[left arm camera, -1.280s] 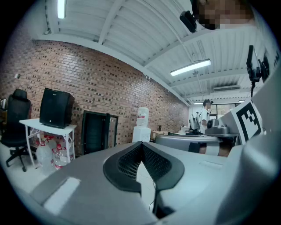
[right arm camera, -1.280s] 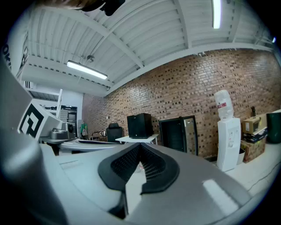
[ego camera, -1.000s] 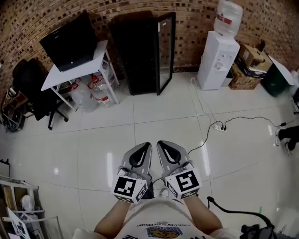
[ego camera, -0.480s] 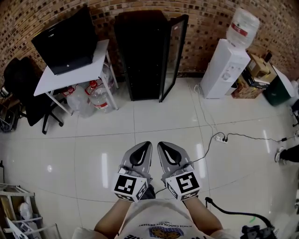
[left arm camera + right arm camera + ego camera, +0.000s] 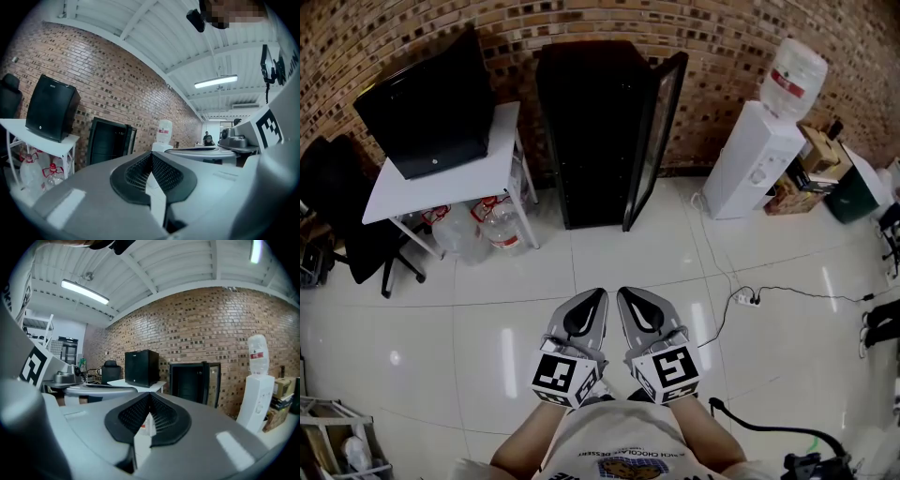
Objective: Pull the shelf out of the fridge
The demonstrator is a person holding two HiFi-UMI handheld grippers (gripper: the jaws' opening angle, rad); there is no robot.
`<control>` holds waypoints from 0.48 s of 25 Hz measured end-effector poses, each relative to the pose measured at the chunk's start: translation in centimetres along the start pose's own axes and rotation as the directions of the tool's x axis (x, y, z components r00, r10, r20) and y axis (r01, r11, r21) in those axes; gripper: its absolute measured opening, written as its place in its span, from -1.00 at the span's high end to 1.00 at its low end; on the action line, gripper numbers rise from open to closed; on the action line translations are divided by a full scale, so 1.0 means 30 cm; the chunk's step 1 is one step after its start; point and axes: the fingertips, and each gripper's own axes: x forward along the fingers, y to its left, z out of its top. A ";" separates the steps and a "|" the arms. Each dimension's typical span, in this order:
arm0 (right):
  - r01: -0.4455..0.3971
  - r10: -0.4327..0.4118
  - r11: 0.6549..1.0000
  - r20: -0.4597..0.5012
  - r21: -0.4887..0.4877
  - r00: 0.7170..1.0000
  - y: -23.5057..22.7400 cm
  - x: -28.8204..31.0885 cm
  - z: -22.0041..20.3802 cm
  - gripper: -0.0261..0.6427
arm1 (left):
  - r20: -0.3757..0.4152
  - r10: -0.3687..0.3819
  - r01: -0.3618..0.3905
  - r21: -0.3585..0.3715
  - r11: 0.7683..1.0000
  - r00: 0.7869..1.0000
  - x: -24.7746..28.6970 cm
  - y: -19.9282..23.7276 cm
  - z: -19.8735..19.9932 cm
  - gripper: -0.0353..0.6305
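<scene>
**While both grippers sit shut and empty, the fridge stands open across the room**

Where the person's forearms reach forward in the head view, the left gripper (image 5: 592, 296) and the right gripper (image 5: 625, 293) are held side by side over the white tiled floor (image 5: 487, 319), their tips close together and pointing toward the far wall. In the left gripper view the left gripper's ribbed pads (image 5: 140, 169) meet at the tips with nothing between them. The right gripper view shows the same for the right gripper: jaws pressed together, gripping nothing.

Further out to the right, a power strip (image 5: 745, 298) lies on the tiles with its cable trailing away. Well apart from both grippers, the black fridge (image 5: 595, 131) stands upright against the brick wall (image 5: 712, 37), its glass door (image 5: 656, 131) swung open to the right. Its interior is dark, so the shelf cannot be made out.

Just left of the fridge is a white table (image 5: 441, 173) bearing a black box-shaped appliance (image 5: 427, 98), with large water bottles (image 5: 497, 220) beneath it. To the right of the fridge stands a white water dispenser (image 5: 755, 155).
</scene>
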 end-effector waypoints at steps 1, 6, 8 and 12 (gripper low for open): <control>-0.001 0.001 1.000 -0.001 -0.002 1.000 -0.001 0.021 0.002 0.91 | 0.002 0.002 -0.002 -0.003 1.000 1.000 0.008 0.021 0.005 0.94; -0.006 0.006 1.000 -0.004 0.004 1.000 -0.015 0.121 0.008 0.91 | 0.001 0.012 -0.012 -0.014 1.000 1.000 0.052 0.111 0.016 0.94; -0.013 0.013 1.000 -0.006 0.009 1.000 -0.022 0.162 0.004 0.91 | -0.002 0.018 -0.018 -0.014 1.000 1.000 0.070 0.143 0.014 0.94; -0.035 0.035 0.999 -0.007 0.018 0.999 -0.060 0.246 -0.007 0.91 | -0.012 0.036 -0.036 -0.015 0.999 0.999 0.139 0.204 0.002 0.94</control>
